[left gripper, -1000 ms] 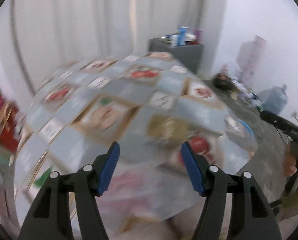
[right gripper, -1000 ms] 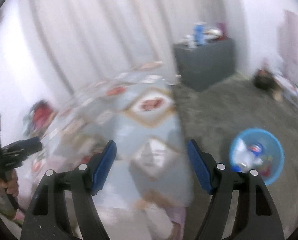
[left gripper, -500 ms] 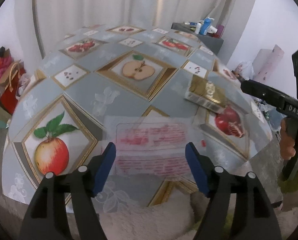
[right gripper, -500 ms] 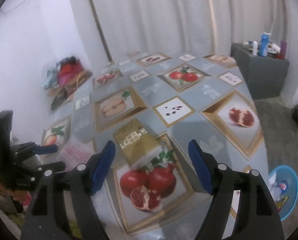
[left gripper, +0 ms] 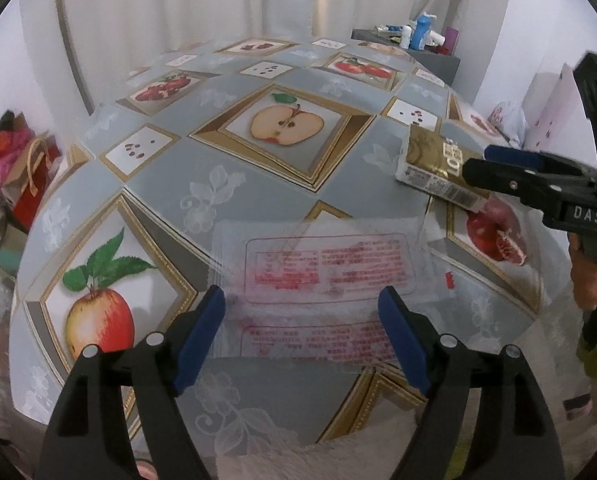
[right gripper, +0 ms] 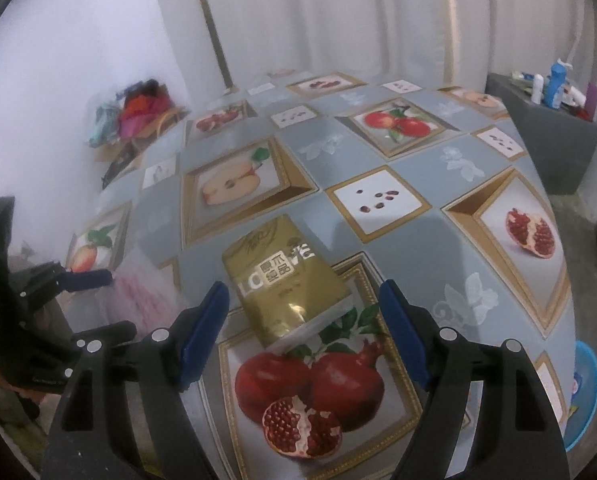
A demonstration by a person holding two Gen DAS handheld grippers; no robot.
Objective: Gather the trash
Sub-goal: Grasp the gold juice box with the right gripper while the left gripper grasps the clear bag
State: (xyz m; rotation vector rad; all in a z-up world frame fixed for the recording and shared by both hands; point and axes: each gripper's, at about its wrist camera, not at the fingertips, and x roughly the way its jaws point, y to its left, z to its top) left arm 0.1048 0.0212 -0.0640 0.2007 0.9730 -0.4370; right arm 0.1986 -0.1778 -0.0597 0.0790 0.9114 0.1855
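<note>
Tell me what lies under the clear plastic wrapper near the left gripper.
The fruit-print tablecloth shows through the clear plastic wrapper: grey squares and a gold frame corner. Its red print blurs the finer pattern.

We have brought the left hand-held gripper [left gripper: 301, 340] down over the clear red-printed plastic wrapper [left gripper: 326, 276], jaws opening wider, and swung the right hand-held gripper [right gripper: 304, 330] onto the gold rectangular carton [right gripper: 284, 280]

wrapper [left gripper: 322, 276] on table [left gripper: 234, 184], carton [left gripper: 434, 164] right
</note>
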